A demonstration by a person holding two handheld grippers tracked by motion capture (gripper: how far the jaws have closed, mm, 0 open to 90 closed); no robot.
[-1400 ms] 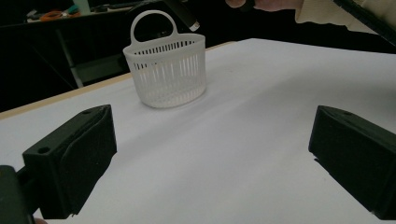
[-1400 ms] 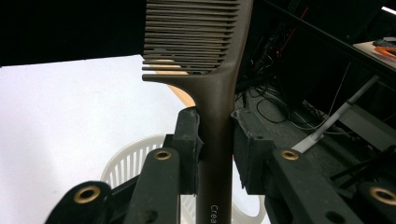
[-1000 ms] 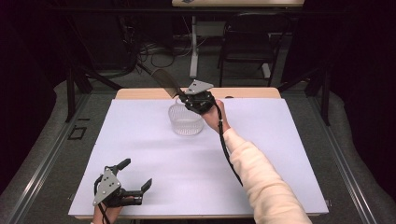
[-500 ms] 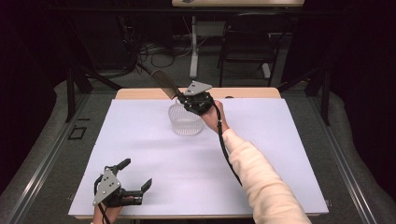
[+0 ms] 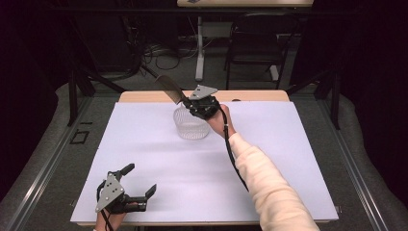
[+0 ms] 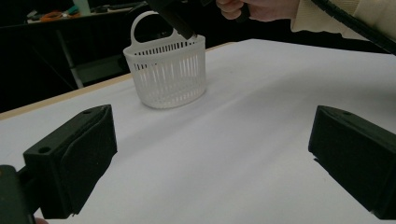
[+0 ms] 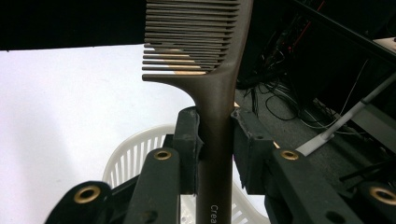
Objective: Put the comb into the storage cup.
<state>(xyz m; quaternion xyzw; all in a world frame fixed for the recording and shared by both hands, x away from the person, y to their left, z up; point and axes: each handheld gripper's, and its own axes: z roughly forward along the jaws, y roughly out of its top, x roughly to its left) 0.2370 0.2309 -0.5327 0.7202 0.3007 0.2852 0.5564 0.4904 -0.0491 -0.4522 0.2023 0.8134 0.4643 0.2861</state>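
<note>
A dark brown comb [image 7: 219, 93] with a long handle stands clamped between the pads of my right gripper [image 7: 215, 149], teeth end pointing away. In the high view that right gripper [image 5: 188, 102] hovers over the far rim of a small white slotted basket [image 5: 191, 126], with the comb [image 5: 168, 87] sticking out up and to the left. The basket [image 7: 133, 156] lies just below the jaws. My left gripper [image 5: 139, 179] rests near the table's front left corner, open with nothing in it. Between its wide-set jaws, the left gripper [image 6: 212, 126] looks at the basket [image 6: 168, 77].
A white sheet [image 5: 288, 159] covers the table, with a wooden edge [image 5: 260, 96] at the back. Behind the table are chair legs, a stand and cables on the floor [image 5: 159, 53]. The person's cream sleeve [image 5: 269, 183] crosses the right half of the sheet.
</note>
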